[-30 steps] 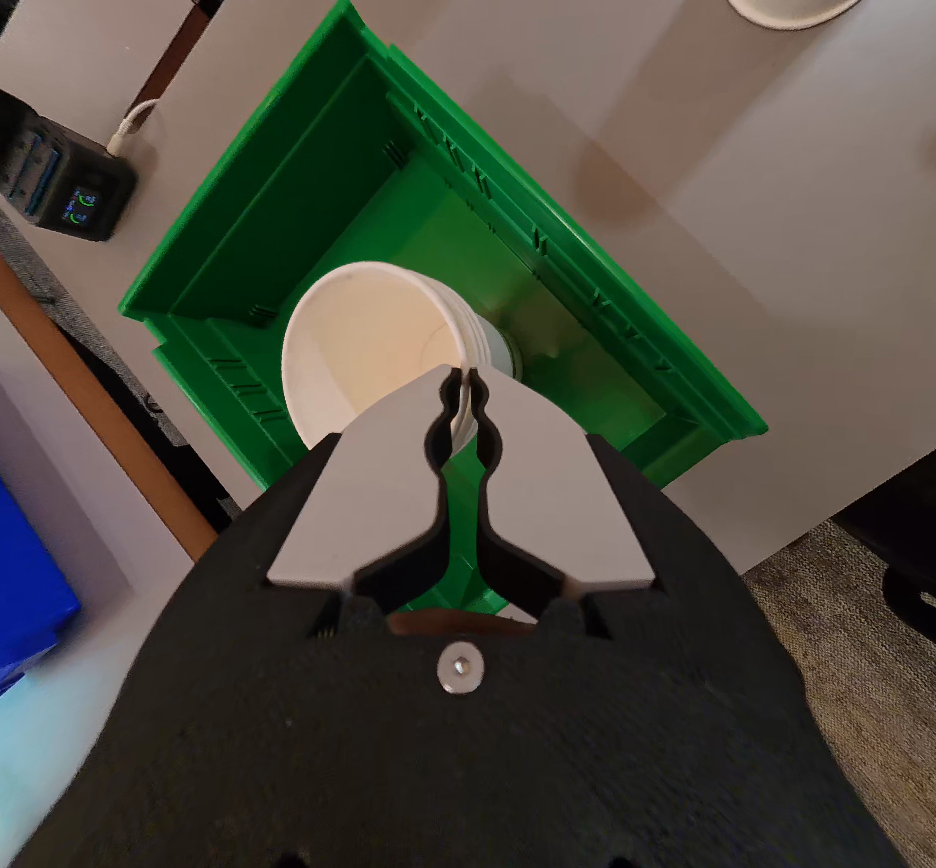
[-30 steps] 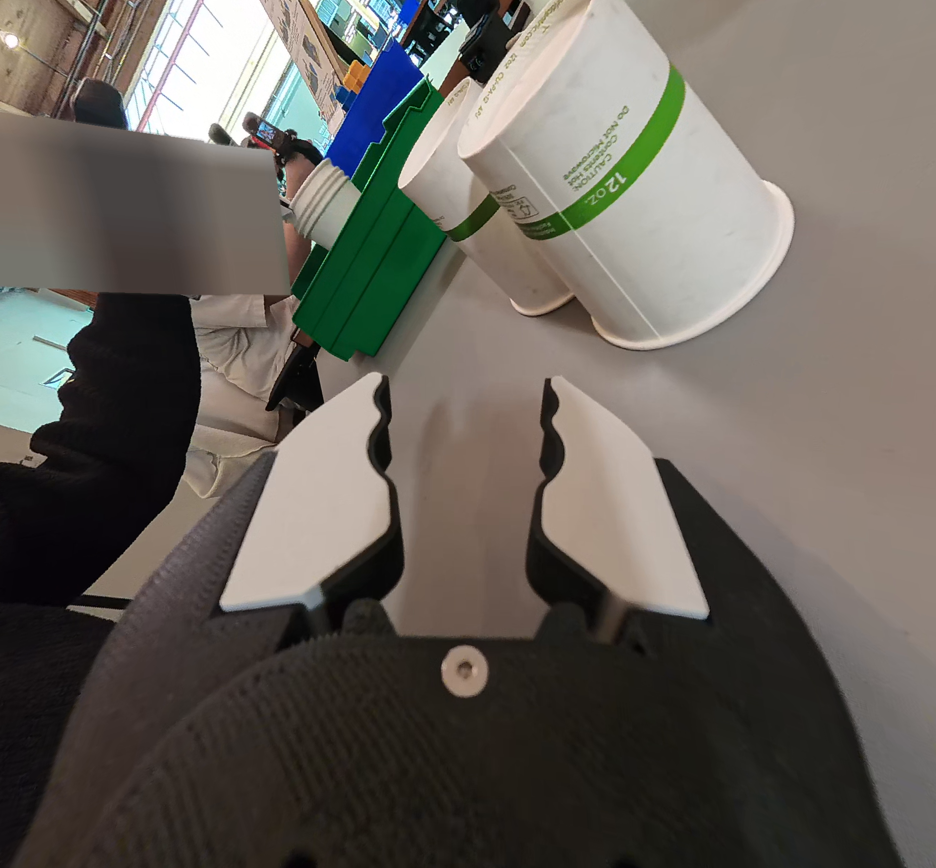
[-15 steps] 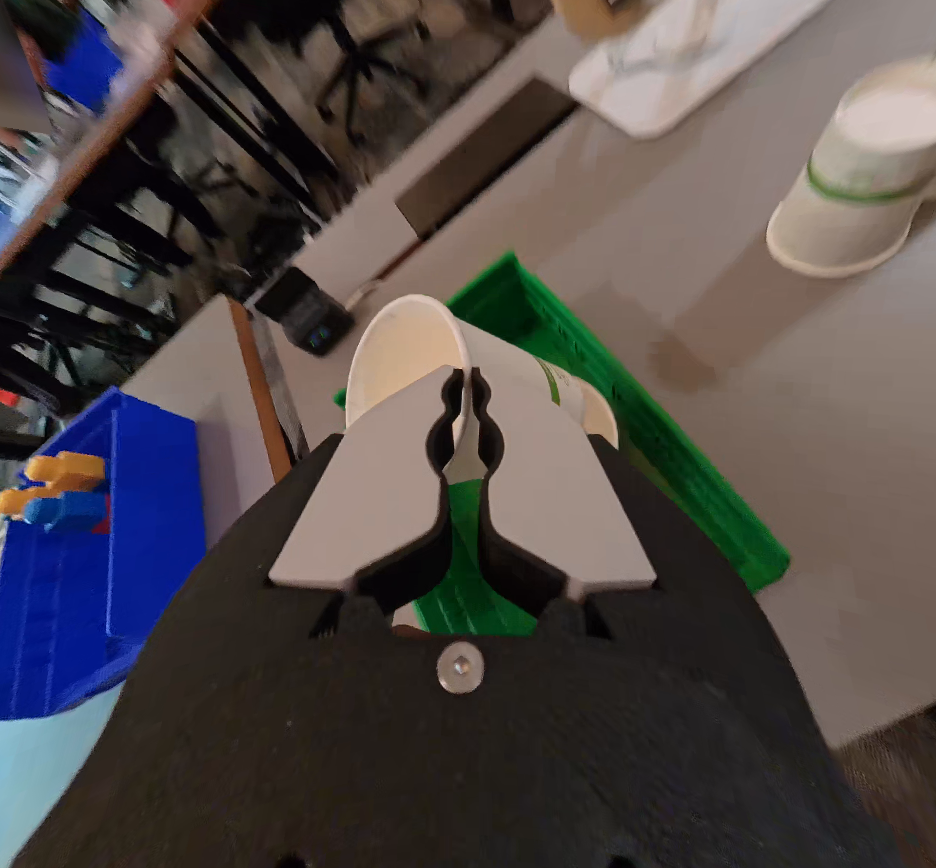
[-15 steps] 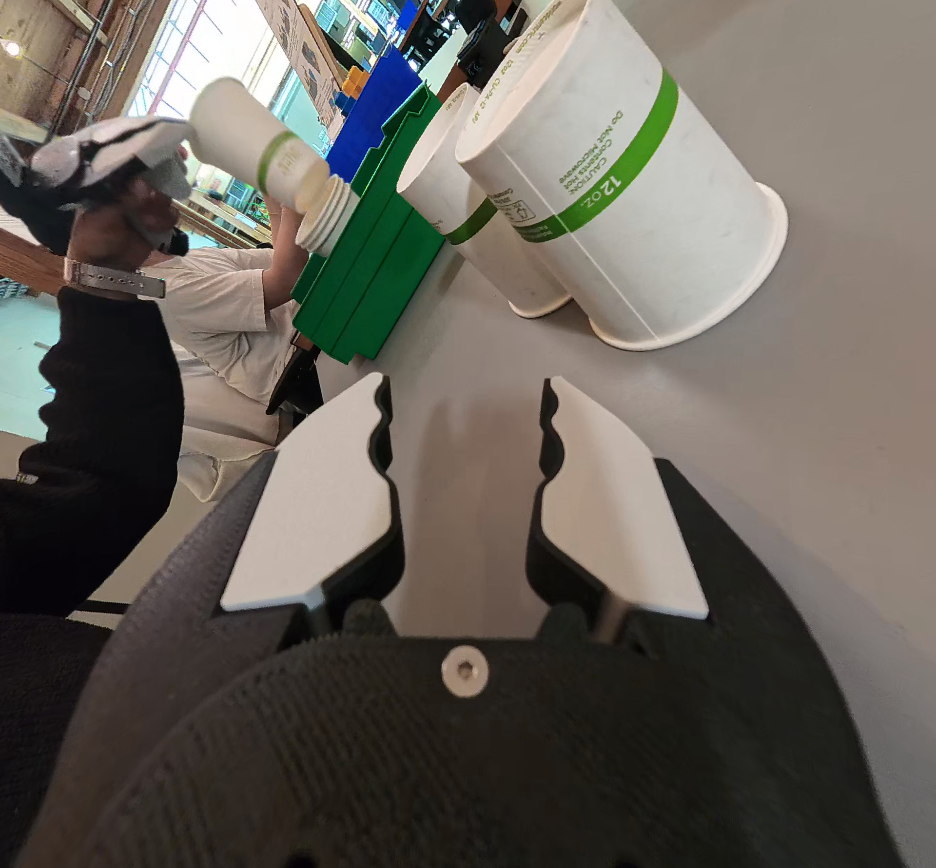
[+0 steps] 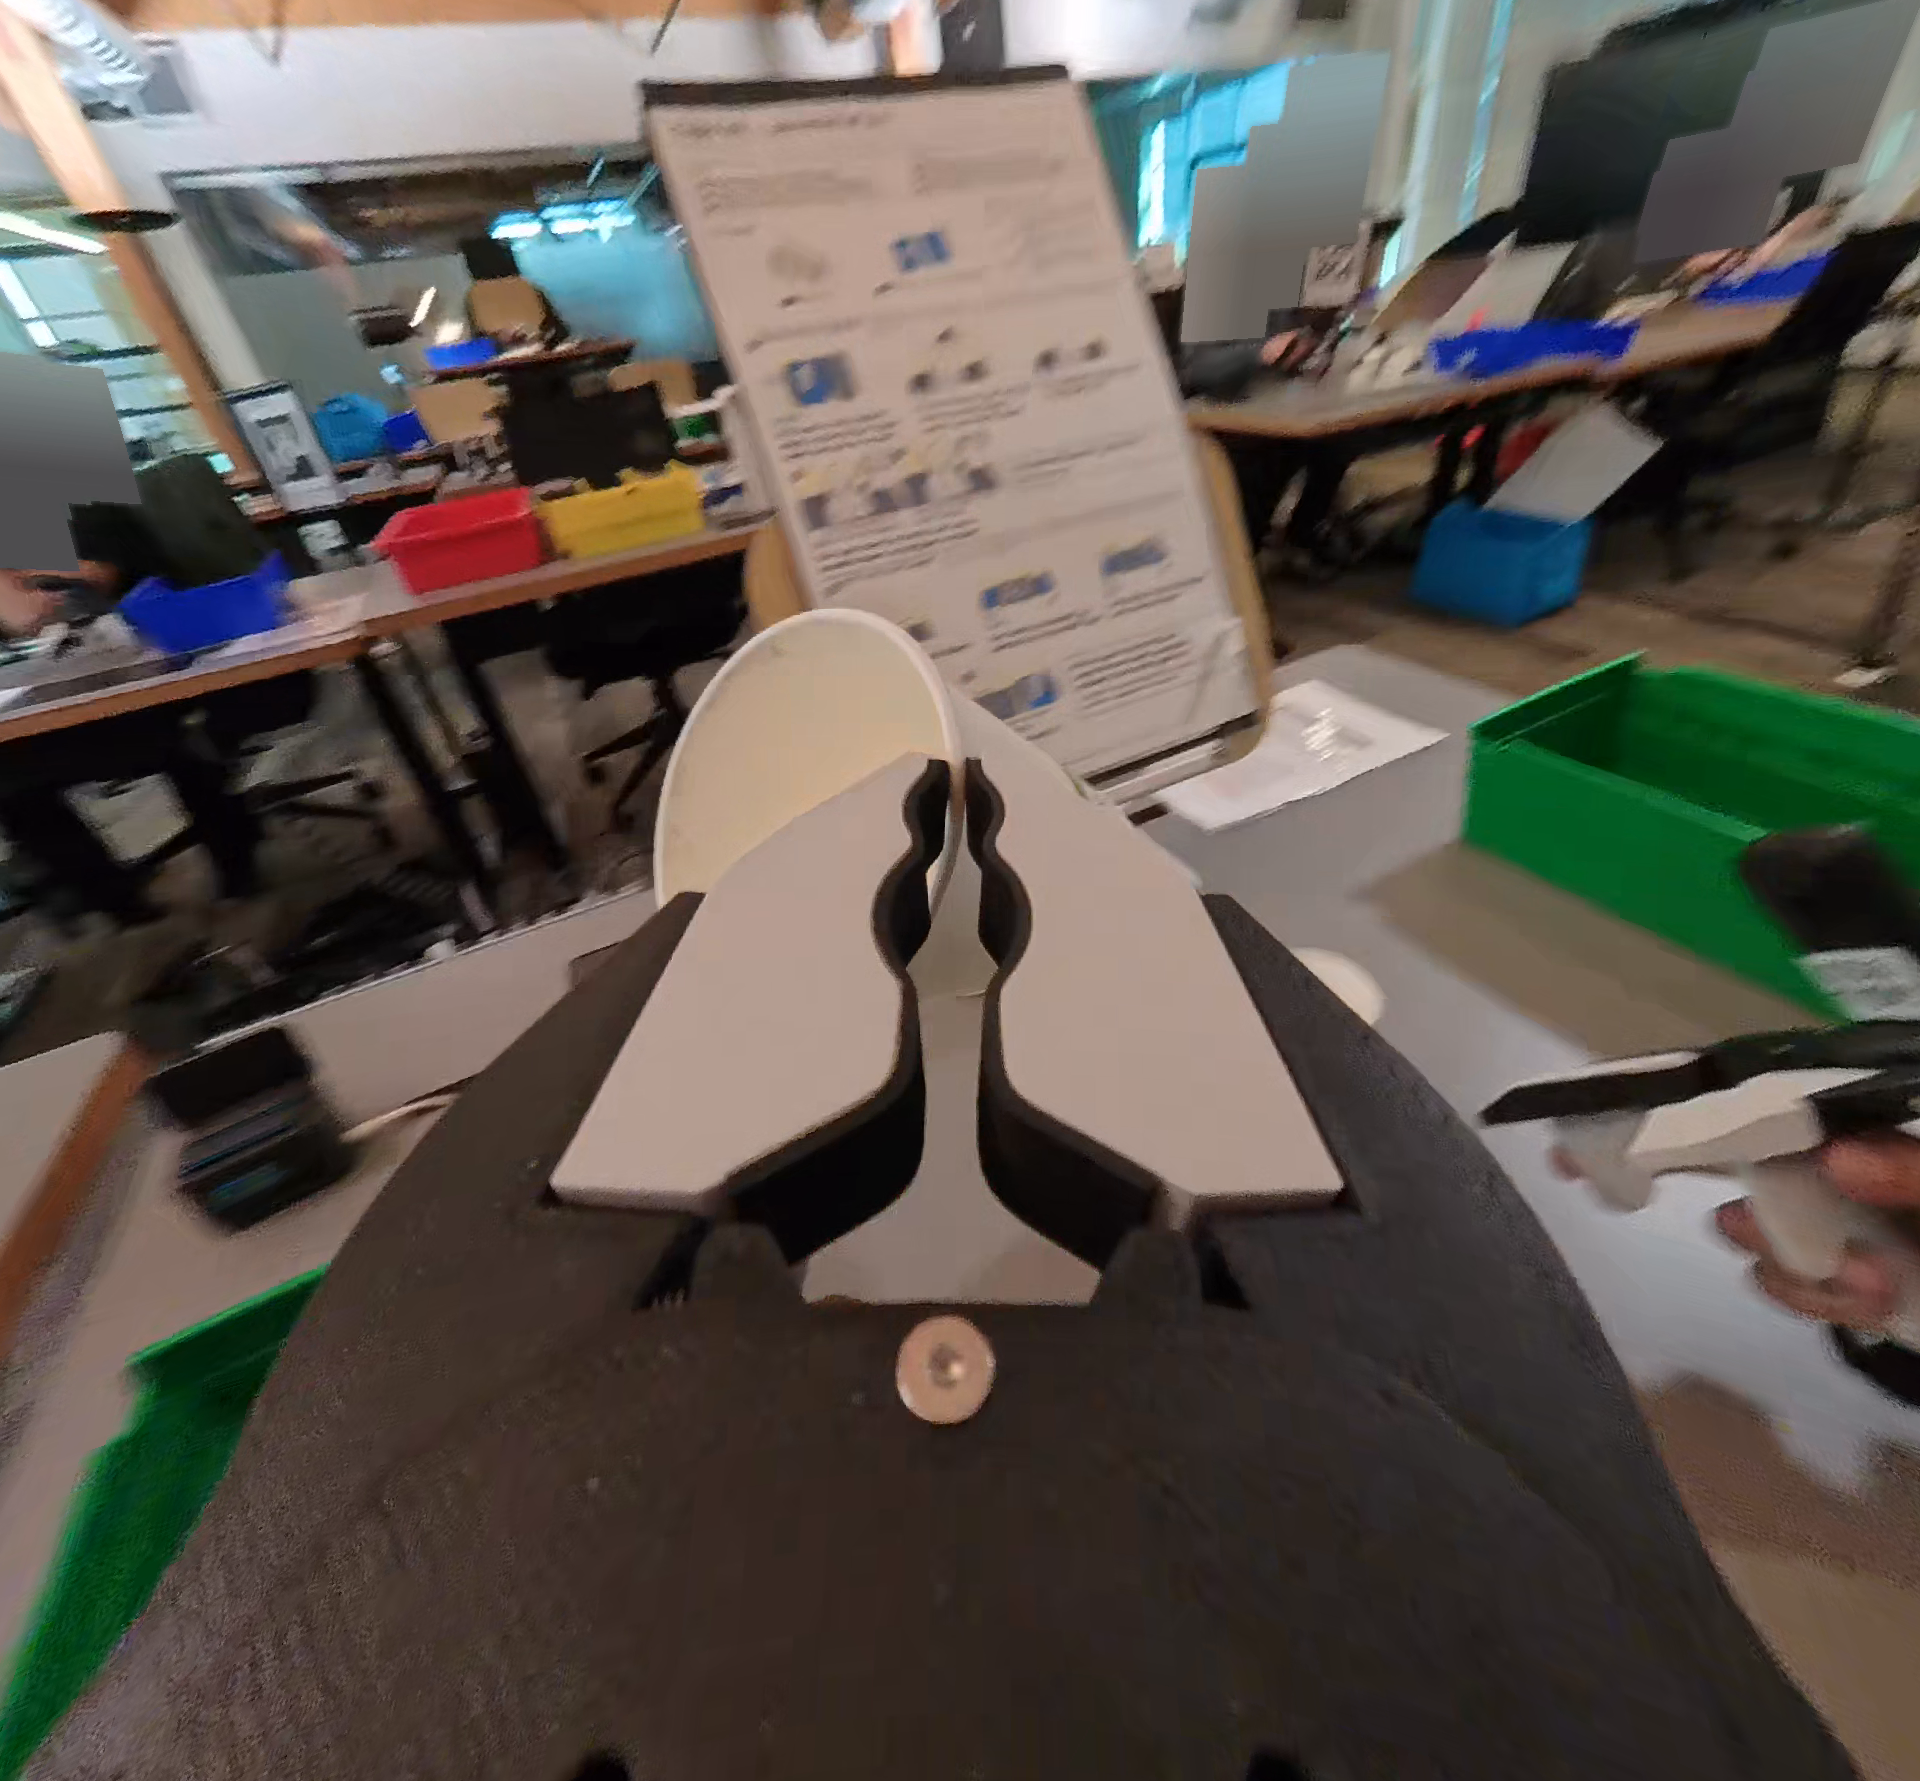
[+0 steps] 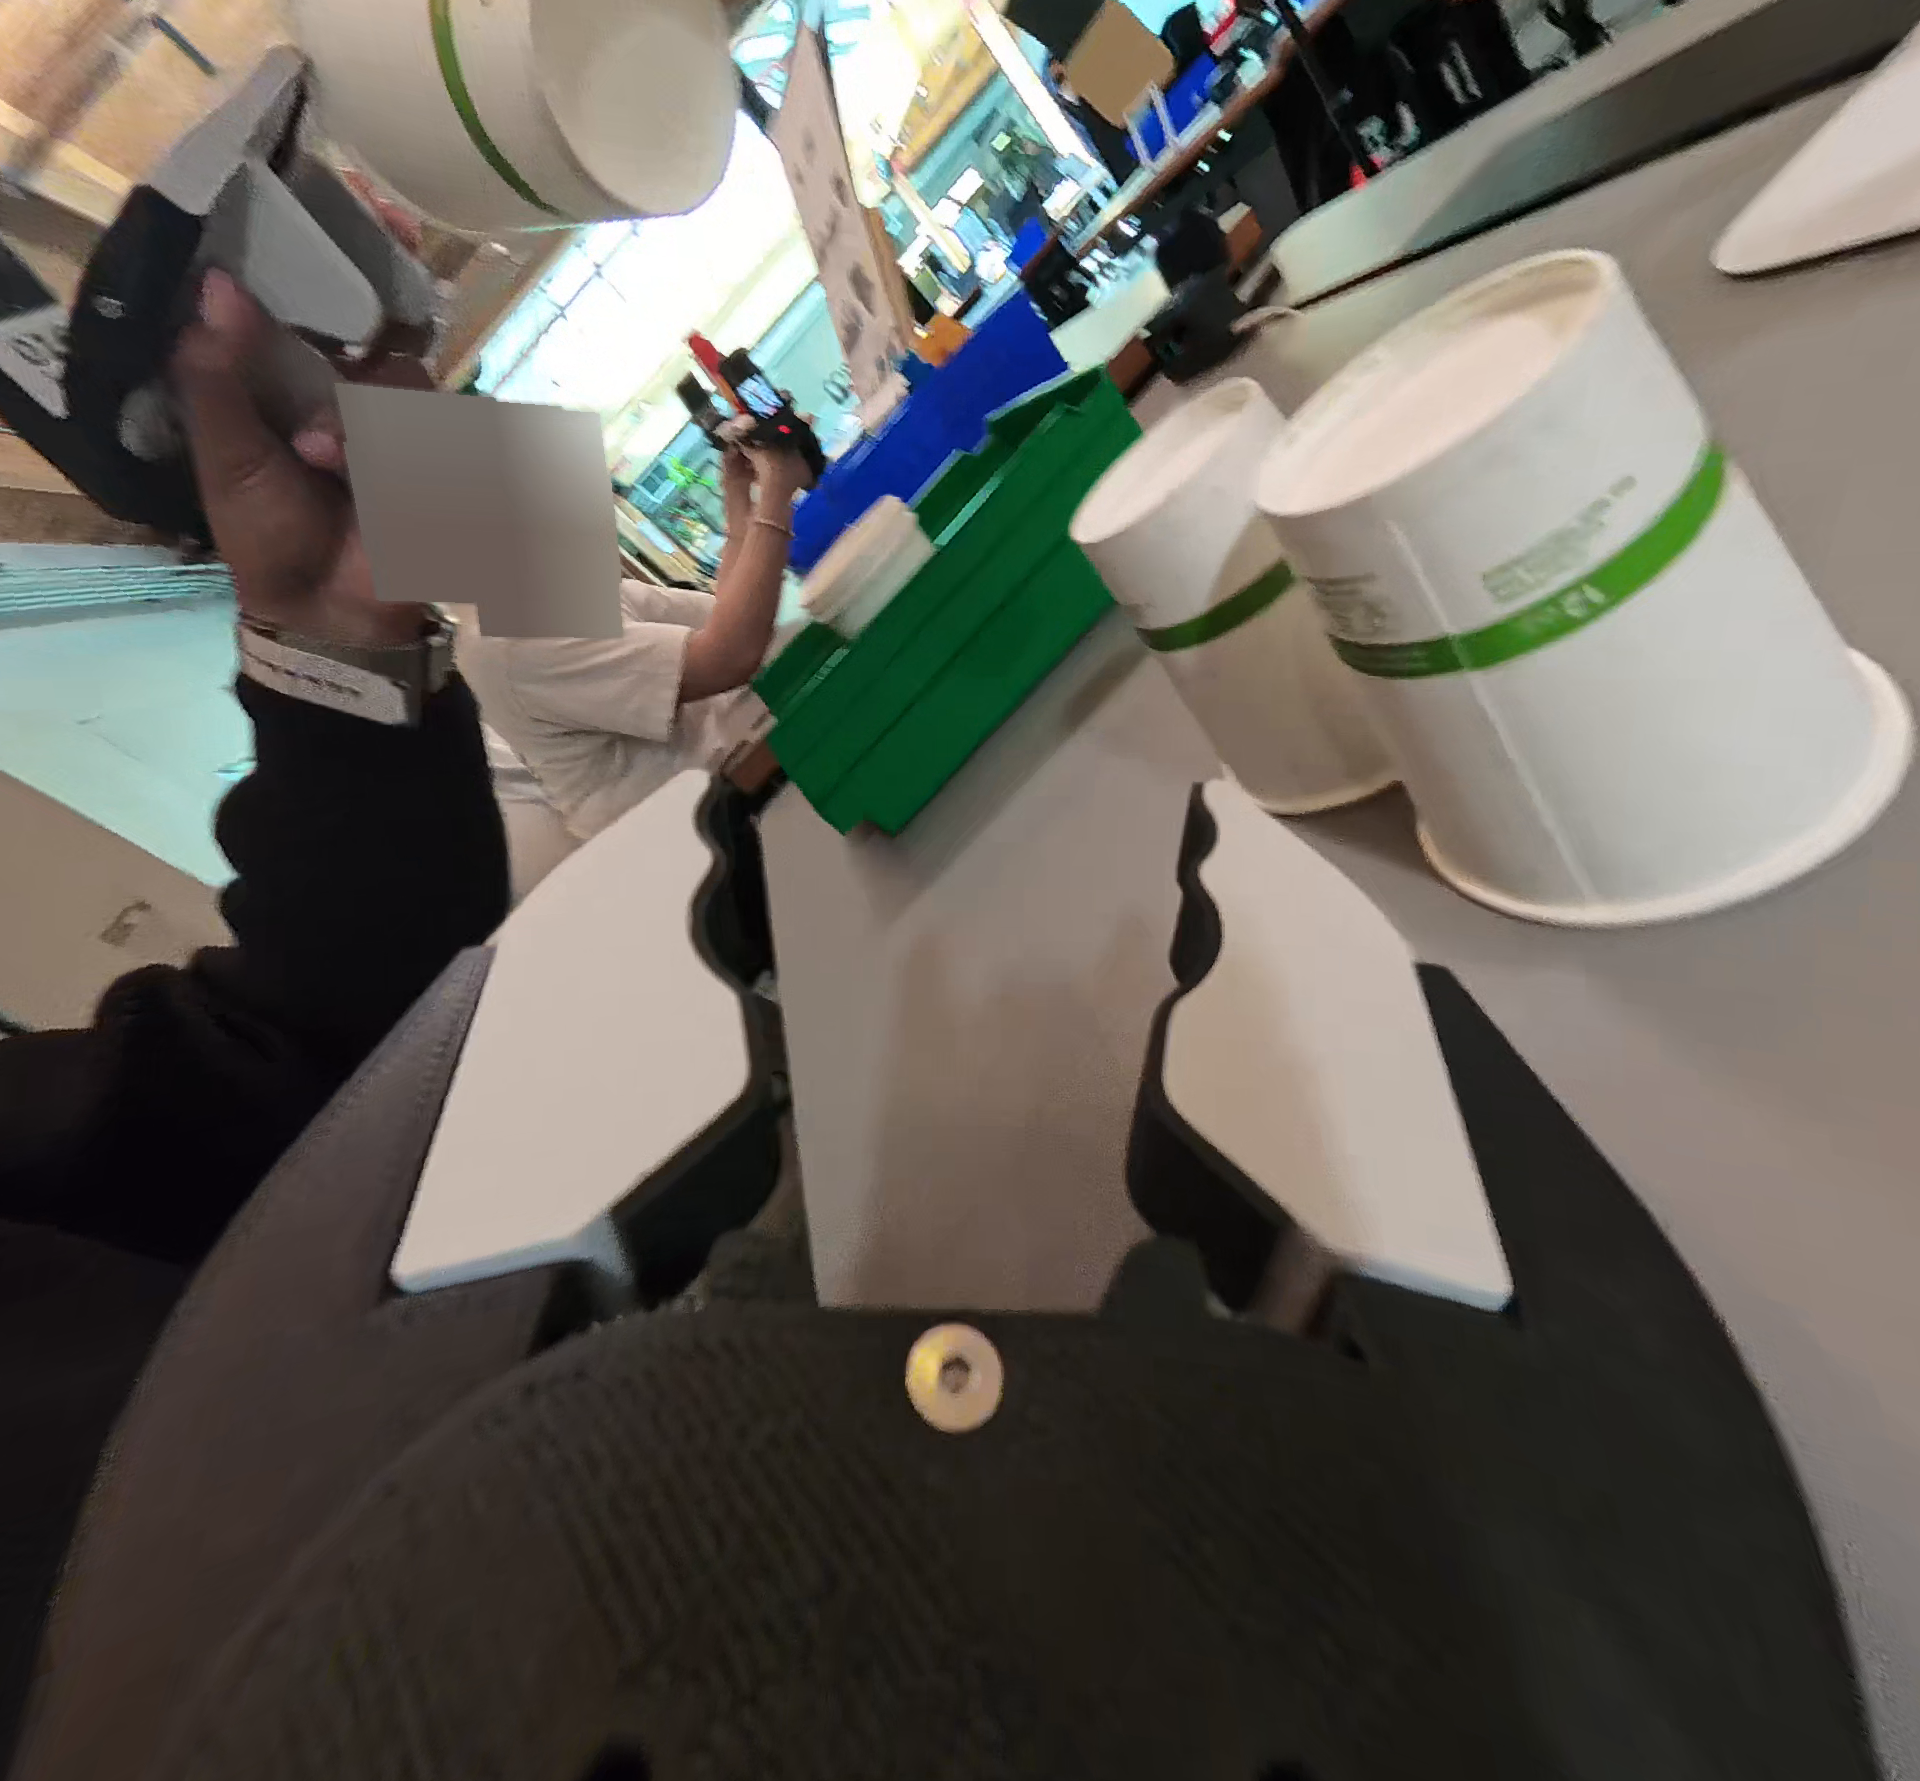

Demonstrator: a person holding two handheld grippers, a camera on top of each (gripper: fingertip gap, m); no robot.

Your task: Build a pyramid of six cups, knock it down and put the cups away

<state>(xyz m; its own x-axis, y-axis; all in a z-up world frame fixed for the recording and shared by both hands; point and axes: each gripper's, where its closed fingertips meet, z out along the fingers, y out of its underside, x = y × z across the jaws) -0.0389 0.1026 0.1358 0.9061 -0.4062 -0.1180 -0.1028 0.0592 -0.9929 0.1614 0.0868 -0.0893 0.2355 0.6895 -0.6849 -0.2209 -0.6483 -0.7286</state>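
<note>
My left gripper (image 5: 956, 775) is shut on the rim of a white paper cup (image 5: 800, 744), one pad inside the wall and one outside. It holds the cup high in the air with its mouth turned sideways. The right wrist view shows the same cup (image 6: 499, 38) with its green band, at the upper left in the left gripper (image 6: 260, 204). My right gripper (image 6: 951, 817) is wide open and empty, low over the grey table (image 6: 1558, 1160). Two white cups (image 6: 1558, 588) (image 6: 1216, 588) stand upside down just ahead of it to the right.
A green bin (image 6: 935, 640) stands on the table beyond the right gripper, with a stack of white cups (image 6: 868, 568) sticking out of it. The left wrist view shows a green bin (image 5: 1662, 796), a poster board (image 5: 956, 401) and desks with coloured bins. A person sits behind.
The left gripper has lifted one cup off the stack in the green bin and swung it up high. The right gripper's jaws have opened wider over the table.
</note>
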